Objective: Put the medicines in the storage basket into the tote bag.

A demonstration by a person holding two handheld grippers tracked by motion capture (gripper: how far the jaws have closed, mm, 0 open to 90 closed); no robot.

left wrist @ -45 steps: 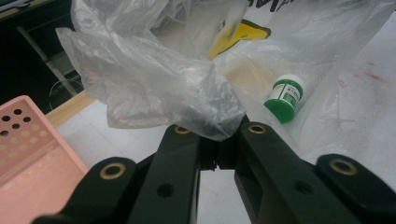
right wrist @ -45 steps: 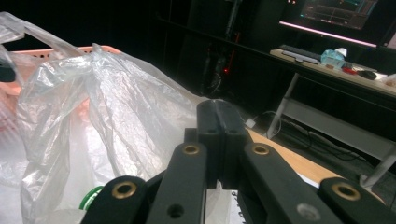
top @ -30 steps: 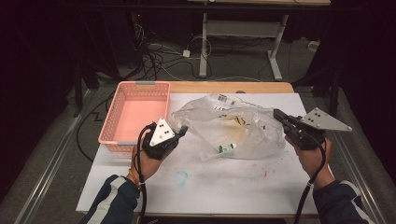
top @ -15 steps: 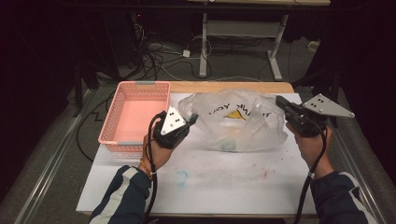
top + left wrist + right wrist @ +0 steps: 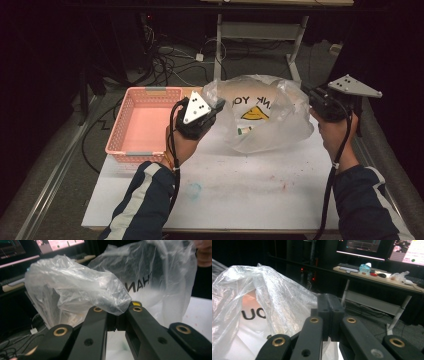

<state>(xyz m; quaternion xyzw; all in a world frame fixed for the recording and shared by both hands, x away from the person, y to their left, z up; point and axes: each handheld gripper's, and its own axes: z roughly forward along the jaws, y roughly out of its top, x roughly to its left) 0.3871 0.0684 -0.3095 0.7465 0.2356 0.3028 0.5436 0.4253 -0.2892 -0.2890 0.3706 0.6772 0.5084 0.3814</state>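
Note:
A clear plastic bag (image 5: 260,115) with dark lettering and a yellow mark hangs above the white table (image 5: 240,190), stretched between both grippers. My left gripper (image 5: 218,103) is shut on the bag's left edge. In the left gripper view the film (image 5: 75,287) bunches over the closed tips of that gripper (image 5: 117,315). My right gripper (image 5: 309,95) is shut on the bag's right edge. In the right gripper view the film (image 5: 262,295) runs in to the closed tips (image 5: 329,302). A small green and red item (image 5: 245,131) lies low inside the bag.
A pink mesh basket (image 5: 114,140) with nothing in it stands on the table's left side, close to my left hand. Faint coloured stains (image 5: 194,189) mark the tabletop. Cables (image 5: 165,60) and a desk frame (image 5: 260,30) lie beyond the far edge.
Both hands have risen and moved away from the person. The bag has come up off the table and now hangs spread between the grippers. Both jaws stayed shut.

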